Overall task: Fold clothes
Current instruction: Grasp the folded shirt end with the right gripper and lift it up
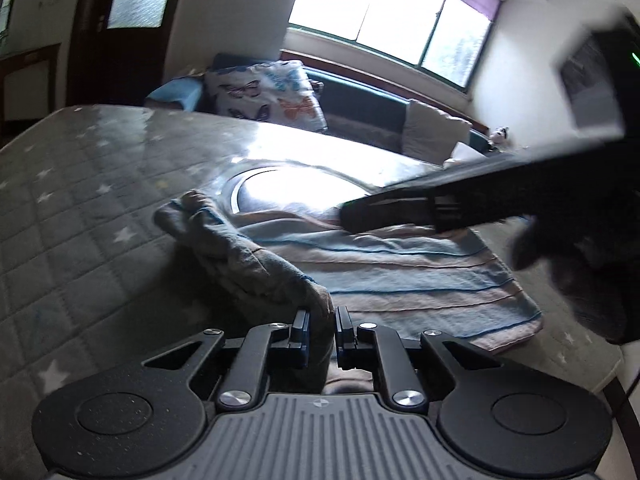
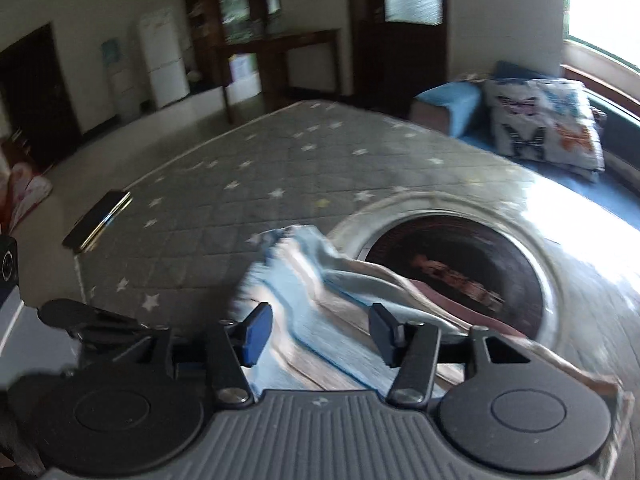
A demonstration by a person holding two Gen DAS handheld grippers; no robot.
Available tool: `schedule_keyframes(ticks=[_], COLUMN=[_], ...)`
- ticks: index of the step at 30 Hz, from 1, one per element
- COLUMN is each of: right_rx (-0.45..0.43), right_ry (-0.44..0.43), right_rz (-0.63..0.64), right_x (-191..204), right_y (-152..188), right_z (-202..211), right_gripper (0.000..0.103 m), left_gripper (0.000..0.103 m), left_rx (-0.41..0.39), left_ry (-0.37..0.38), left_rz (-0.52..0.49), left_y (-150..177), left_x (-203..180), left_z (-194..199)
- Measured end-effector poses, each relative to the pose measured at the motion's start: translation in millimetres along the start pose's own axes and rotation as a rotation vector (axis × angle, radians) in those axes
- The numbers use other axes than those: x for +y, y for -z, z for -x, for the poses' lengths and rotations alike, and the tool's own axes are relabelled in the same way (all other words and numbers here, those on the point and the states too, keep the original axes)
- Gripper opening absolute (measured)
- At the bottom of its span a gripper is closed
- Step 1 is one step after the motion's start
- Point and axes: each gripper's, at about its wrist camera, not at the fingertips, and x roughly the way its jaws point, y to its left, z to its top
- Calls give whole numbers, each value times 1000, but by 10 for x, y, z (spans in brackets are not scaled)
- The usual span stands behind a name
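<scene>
While the left gripper [image 1: 322, 320] pinches the striped cloth's [image 1: 400, 272] lifted edge for folding, the right gripper [image 2: 320, 332] hovers spread above it.

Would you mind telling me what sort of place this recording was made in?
Most likely a home living or dining room: a window-side bench with a butterfly-print cushion, a white refrigerator by the far wall, and a table under a star-patterned quilted cover where a striped cloth is being folded.

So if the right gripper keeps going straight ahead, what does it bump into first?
Probably the striped cloth, which lies right between and ahead of the open right gripper. Beyond it is the round hole in the table; depth is blurry.
</scene>
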Motion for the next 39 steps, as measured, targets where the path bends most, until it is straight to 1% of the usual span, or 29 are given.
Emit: schedule_keyframes(ticks=[2, 5, 8, 11, 12, 15, 16, 17, 18, 19, 20, 21, 22, 24, 26, 28, 31, 35, 39], right_rx=[41, 110, 172, 202, 209, 213, 209, 204, 192, 179, 165, 143, 124, 87, 54, 28, -5, -35, -50], right_ry=[-20, -31, -40, -36, -36, -11, -3, 5, 7, 9, 11, 14, 16, 20, 34, 57, 93, 143, 187], right_rz=[41, 79, 118, 135, 137, 144, 139, 132, 113, 94, 75, 50, 24, -28, -76, -128, -202, -279, -322], right_x=[91, 203, 280, 314, 318, 305, 288, 269, 226, 184, 138, 70, 1, -139, -300, -500, -797, -1170, -1478], right_y=[-85, -162, -165, -147, -137, -92, -74, -57, -36, -15, 6, 26, 47, 100, 175, 281, 446, 656, 801], right_z=[-140, -355, -521, -658, -701, -796, -798, -797, -761, -724, -684, -609, -540, -396, -236, -66, 179, 476, 675], right_gripper=[61, 62, 62, 61, 60, 44, 30, 22, 20, 15, 14, 13, 12, 12, 12, 11, 11, 11, 11], left_gripper=[13, 13, 13, 13, 13, 14, 14, 15, 15, 16, 18, 25, 38, 51, 52, 60, 67, 69, 70], left_rx=[0, 8, 18, 25, 26, 31, 32, 34, 32, 27, 20, 10, 0, -25, -42, -53, -59, -34, 0], left_ry=[12, 23, 33, 45, 49, 60, 64, 68, 74, 84, 94, 106, 116, 128, 142, 159, 162, 148, 139], left_rz=[-21, -48, -70, -87, -93, -110, -115, -121, -125, -128, -134, -146, -157, -183, -206, -215, -226, -242, -255], left_y=[0, 17, 38, 49, 51, 59, 62, 64, 63, 58, 52, 47, 41, 29, 10, -24, -66, -94, -129], left_x=[-74, -162, -232, -296, -308, -344, -356, -368, -373, -369, -374, -389, -409, -464, -505, -535, -614, -726, -813], left_z=[-52, -128, -191, -237, -244, -266, -273, -281, -278, -263, -243, -217, -190, -138, -103, -89, -126, -267, -428])
